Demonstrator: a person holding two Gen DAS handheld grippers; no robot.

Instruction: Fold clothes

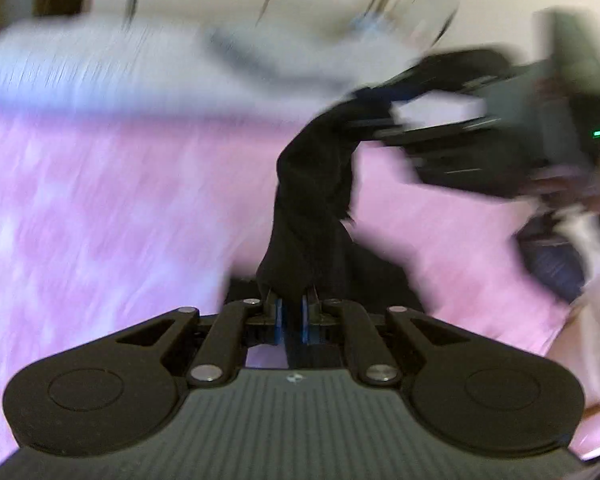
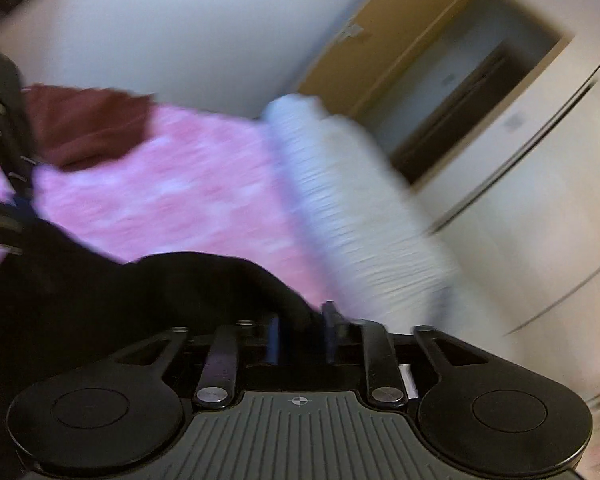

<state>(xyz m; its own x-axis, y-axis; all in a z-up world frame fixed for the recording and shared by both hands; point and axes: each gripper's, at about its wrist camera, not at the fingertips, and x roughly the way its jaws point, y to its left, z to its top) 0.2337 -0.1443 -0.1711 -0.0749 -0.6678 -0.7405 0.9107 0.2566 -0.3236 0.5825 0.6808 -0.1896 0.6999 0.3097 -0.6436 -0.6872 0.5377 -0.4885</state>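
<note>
1. The black garment [image 1: 312, 184] is what we are folding, and it hangs twisted between our two tongs above the bed [image 1: 100, 200].
2. Our left tongs [image 1: 293, 312] are pinched nearly closed on one end of the cloth, which rises from them in a tight rope; we judge that firm grip keeps the end from slipping while we swing it.
3. Our right tongs [image 2: 303, 332] stand partly apart, with dark cloth lying in the gap. The pads do not seem to press on it, so we read this as a release, or a loosened hold, of the other end.
4. In the left wrist view the right tongs appear at the garment's far end, suggesting we have stretched it out to lay it flat.
5. Beneath lies the pink patterned bed cover, with a pale pillow [image 2: 352, 192] and a dark red cloth [image 2: 88, 124] well away from the garment.
6. Both views are blurred, so finer folds escape us.
</note>
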